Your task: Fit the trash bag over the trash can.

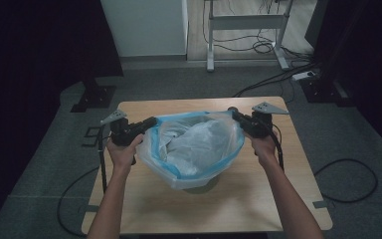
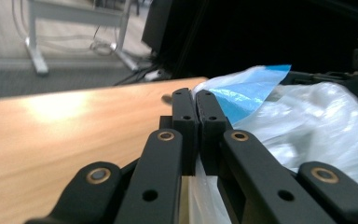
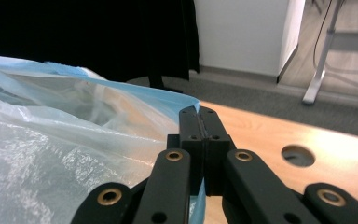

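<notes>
1. High view: a clear plastic bag (image 1: 194, 147) with a blue rim band sits at the middle of the frame on the wooden bench (image 1: 144, 204), its mouth stretched wide between the two grippers.
2. At the left of the frame, the left gripper (image 1: 149, 123) has its jaws closed on the bag's rim; the left gripper view shows film pinched in the seam between them (image 2: 196, 109).
3. At the right of centre, the right gripper (image 1: 235, 113) is likewise clamped tight on the opposite rim, with the blue edge caught between its jaws in the right gripper view (image 3: 198, 122).
4. Risk: the film looks thin, so pulling the hands further apart could tear the rim at either pinch.
5. Risk: each grip seems to take only a narrow edge, so a jerk may let the film slip out and the mouth collapse.
6. Risk: uneven lifting could tip the bag sideways on the bench.
</notes>
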`<action>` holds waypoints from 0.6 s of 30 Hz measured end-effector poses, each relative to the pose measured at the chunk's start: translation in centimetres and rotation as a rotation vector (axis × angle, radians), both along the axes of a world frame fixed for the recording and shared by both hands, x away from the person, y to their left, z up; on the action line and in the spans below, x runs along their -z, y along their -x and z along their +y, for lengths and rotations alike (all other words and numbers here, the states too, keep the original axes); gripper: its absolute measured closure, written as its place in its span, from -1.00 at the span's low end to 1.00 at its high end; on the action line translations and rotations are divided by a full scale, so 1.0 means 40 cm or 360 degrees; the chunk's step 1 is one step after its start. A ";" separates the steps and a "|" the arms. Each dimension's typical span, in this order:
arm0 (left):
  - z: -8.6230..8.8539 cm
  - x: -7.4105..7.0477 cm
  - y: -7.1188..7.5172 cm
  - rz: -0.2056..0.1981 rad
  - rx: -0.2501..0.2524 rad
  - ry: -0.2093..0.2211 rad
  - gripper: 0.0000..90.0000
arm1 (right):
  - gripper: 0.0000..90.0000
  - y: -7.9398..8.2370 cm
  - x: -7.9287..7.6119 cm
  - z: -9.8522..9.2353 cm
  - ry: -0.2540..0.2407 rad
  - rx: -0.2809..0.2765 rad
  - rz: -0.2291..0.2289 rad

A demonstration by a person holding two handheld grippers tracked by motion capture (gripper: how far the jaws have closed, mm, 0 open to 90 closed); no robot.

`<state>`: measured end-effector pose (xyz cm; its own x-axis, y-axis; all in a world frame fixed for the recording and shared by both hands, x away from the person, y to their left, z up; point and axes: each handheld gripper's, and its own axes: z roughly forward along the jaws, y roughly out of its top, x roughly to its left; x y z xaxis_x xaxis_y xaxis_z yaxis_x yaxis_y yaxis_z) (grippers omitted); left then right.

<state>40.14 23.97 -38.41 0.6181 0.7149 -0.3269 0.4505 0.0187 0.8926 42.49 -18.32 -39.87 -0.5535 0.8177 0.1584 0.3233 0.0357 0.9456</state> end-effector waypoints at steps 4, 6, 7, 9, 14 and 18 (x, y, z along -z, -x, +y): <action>0.001 0.036 -0.018 0.0090 -0.0038 -0.0010 0.97 | 0.97 -0.017 0.034 0.011 0.0002 -0.0006 0.0067; 0.001 0.059 -0.029 0.0137 -0.0044 -0.0019 0.98 | 0.97 -0.025 0.049 0.014 -0.0002 -0.0012 0.0105; 0.002 0.070 -0.033 0.0151 -0.0045 -0.0015 0.98 | 0.97 -0.028 0.057 0.015 -0.0009 -0.0015 0.0123; 0.001 0.087 -0.039 0.0173 -0.0046 -0.0006 0.98 | 0.97 -0.033 0.071 0.019 -0.0010 -0.0019 0.0147; -0.008 0.117 -0.044 0.0225 -0.0052 -0.0055 0.99 | 0.97 -0.040 0.097 0.029 0.0005 -0.0020 0.0203; -0.012 0.134 -0.040 0.0274 -0.0051 -0.0087 0.99 | 0.97 -0.035 0.121 0.035 0.0062 -0.0027 0.0253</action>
<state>41.75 23.48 -43.78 0.5330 0.7528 -0.3863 0.5969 -0.0109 0.8023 43.87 -16.92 -44.69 -0.5378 0.8156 0.2135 0.4676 0.0779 0.8805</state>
